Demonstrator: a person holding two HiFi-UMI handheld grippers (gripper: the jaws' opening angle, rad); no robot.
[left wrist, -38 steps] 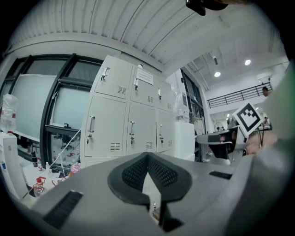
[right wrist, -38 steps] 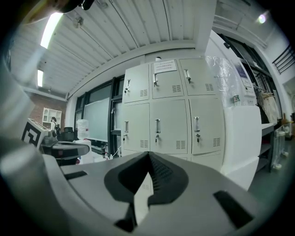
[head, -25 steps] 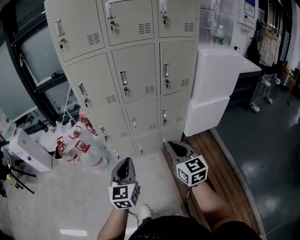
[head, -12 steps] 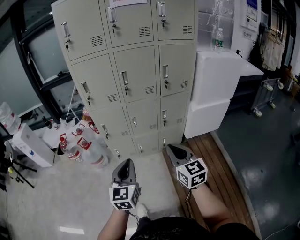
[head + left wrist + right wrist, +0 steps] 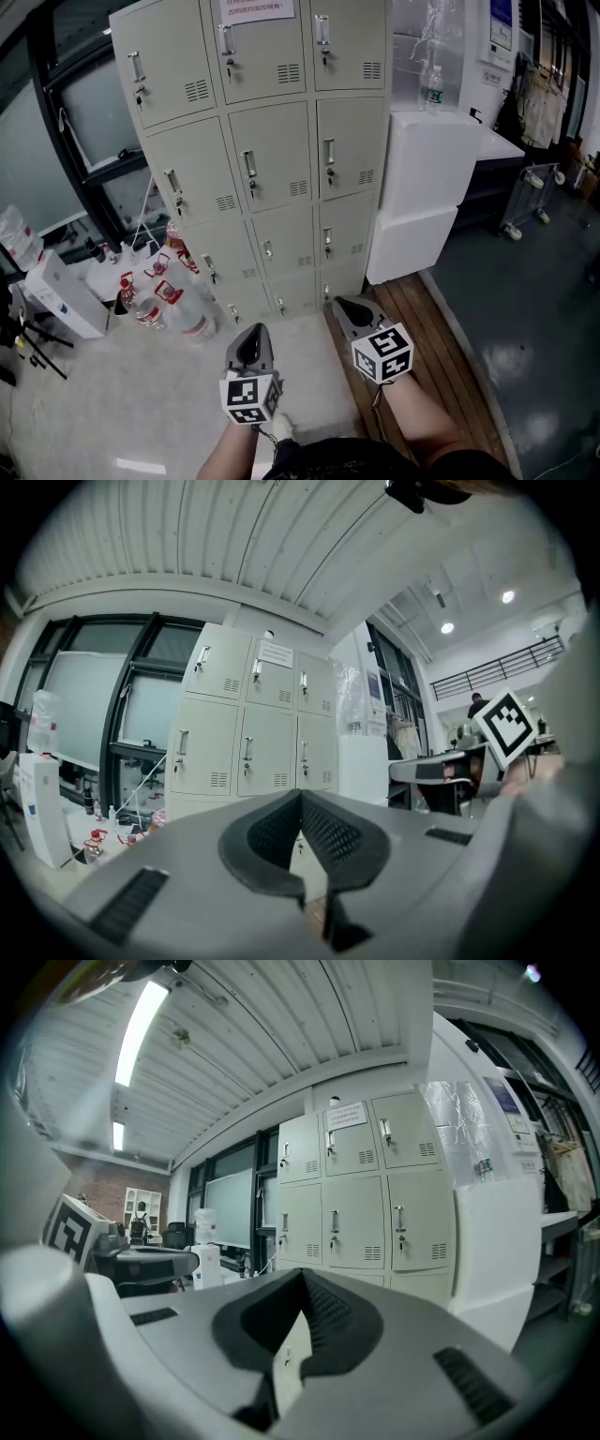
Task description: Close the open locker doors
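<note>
As both pairs of jaws are pressed together with nothing between them, the left gripper (image 5: 301, 799) and the right gripper (image 5: 302, 1277) are empty. Both are held level, side by side, pointing towards the locker (image 5: 281, 159), well apart from it and touching no part of it.

The locker stands upright on the floor (image 5: 141, 403) ahead. It is beige metal, with three columns of doors. Every locker door (image 5: 270, 150) in view sits flush with the frame. Each carries a chrome handle, a lock below it and a louvred vent. A paper notice (image 5: 256, 9) is fixed to the top middle door.

White boxes (image 5: 427, 178) stand stacked against the locker's right side. Water bottles (image 5: 173, 309) sit on the floor at its lower left.
</note>
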